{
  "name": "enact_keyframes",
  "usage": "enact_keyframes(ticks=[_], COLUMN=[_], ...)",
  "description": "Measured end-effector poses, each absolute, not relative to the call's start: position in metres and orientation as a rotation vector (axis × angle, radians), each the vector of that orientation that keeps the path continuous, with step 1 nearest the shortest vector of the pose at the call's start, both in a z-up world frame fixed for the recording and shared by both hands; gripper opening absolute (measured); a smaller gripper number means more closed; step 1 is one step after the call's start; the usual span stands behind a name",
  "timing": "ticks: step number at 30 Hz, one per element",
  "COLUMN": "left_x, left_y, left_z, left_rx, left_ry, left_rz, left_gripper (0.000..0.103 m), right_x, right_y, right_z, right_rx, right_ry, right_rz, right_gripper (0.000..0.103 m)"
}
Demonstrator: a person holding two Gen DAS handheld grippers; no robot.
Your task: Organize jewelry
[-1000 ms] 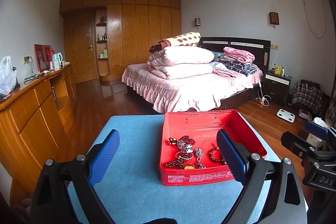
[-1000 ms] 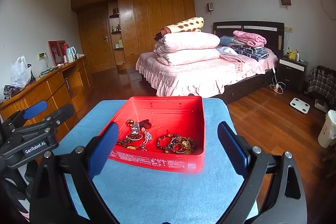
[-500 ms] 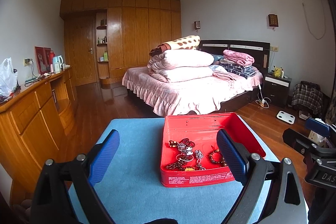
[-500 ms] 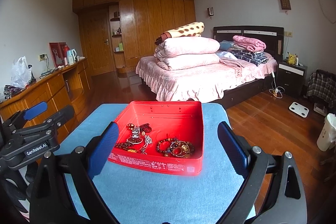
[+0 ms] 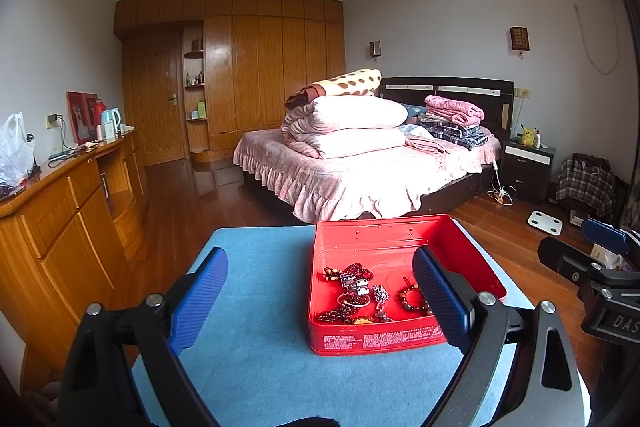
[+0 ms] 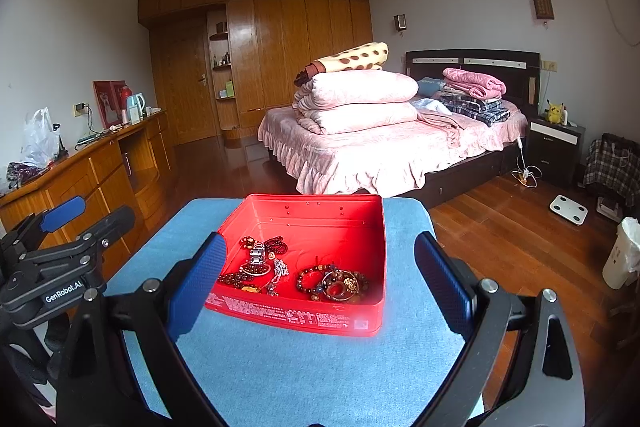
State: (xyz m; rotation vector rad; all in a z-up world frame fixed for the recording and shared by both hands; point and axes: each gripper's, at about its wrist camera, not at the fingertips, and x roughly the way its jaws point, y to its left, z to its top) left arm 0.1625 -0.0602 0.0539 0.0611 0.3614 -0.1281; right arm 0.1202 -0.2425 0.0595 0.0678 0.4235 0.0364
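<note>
A red tin box point(image 5: 400, 341) stands open on a blue-covered table point(image 5: 256, 367); it also shows in the right wrist view point(image 6: 304, 319). Inside lie several bead bracelets point(image 6: 332, 281), a silver watch point(image 6: 259, 254) and a chain, seen too in the left wrist view as a jewelry pile point(image 5: 360, 293). My left gripper point(image 5: 320, 297) is open and empty, held above the table in front of the box. My right gripper point(image 6: 318, 281) is open and empty, also short of the box. Each gripper shows at the edge of the other's view.
A wooden sideboard point(image 5: 60, 227) runs along the left. A bed point(image 5: 360, 171) with stacked quilts stands beyond the table. Wooden floor point(image 6: 500, 227) lies to the right, with a scale point(image 6: 568, 209) and a white bin point(image 6: 622, 255).
Both views have tilted slightly, so the box sits a little lower and nearer in frame. Both grippers stay open; nothing in the box has moved.
</note>
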Motion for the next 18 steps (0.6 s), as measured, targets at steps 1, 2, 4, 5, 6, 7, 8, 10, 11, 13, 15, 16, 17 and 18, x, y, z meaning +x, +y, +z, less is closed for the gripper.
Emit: enact_keyframes(ticks=[1,2,4,5,6,7,8,10,11,13,15,16,17,18], left_x=[0.1624,0.1623,0.1622,0.1618,0.161,0.1603,0.1596,0.159,0.1588,0.1587,0.1576,0.1576,0.1568,0.1563], left_y=[-0.0602,-0.0602,-0.0602,-0.0599,-0.0591,-0.0588,-0.0582,-0.0575,-0.0573,-0.0572,-0.0562,-0.056,-0.0556,-0.0549], left_z=[0.0539,0.0537,0.0536,0.054,0.0554,0.0559,0.0561,0.0556,0.0556,0.0556,0.056,0.0564,0.0563,0.0566], left_rx=[0.061,0.061,0.06,0.06,0.06,0.06,0.06,0.062,0.062,0.06,0.059,0.06,0.059,0.057], left_ry=[0.361,0.361,0.361,0.361,0.361,0.361,0.36,0.36,0.36,0.361,0.361,0.361,0.361,0.36], left_rz=[-0.128,-0.128,-0.13,-0.131,-0.133,-0.136,-0.135,-0.135,-0.136,-0.135,-0.133,-0.132,-0.133,-0.134], left_gripper=[0.092,0.092,0.092,0.092,0.092,0.092,0.092,0.092,0.092,0.092,0.092,0.092,0.092,0.092], right_x=[0.1199,0.1198,0.1204,0.1205,0.121,0.1209,0.1208,0.1208,0.1207,0.1207,0.1202,0.1201,0.1204,0.1201], right_y=[-0.2429,-0.2429,-0.2432,-0.2429,-0.2436,-0.2436,-0.2435,-0.2433,-0.2431,-0.2429,-0.2419,-0.2416,-0.2422,-0.2419], right_z=[0.0601,0.0605,0.0608,0.0611,0.061,0.0607,0.0605,0.0602,0.0604,0.0607,0.0611,0.0611,0.061,0.061], right_rx=[0.068,0.069,0.068,0.068,0.07,0.07,0.069,0.07,0.072,0.073,0.074,0.074,0.073,0.072], right_ry=[0.424,0.424,0.422,0.422,0.423,0.423,0.424,0.428,0.43,0.431,0.432,0.432,0.431,0.431], right_rz=[0.037,0.038,0.037,0.036,0.037,0.038,0.038,0.034,0.034,0.033,0.033,0.032,0.033,0.033], right_gripper=[0.092,0.092,0.092,0.092,0.092,0.092,0.092,0.092,0.092,0.092,0.092,0.092,0.092,0.092])
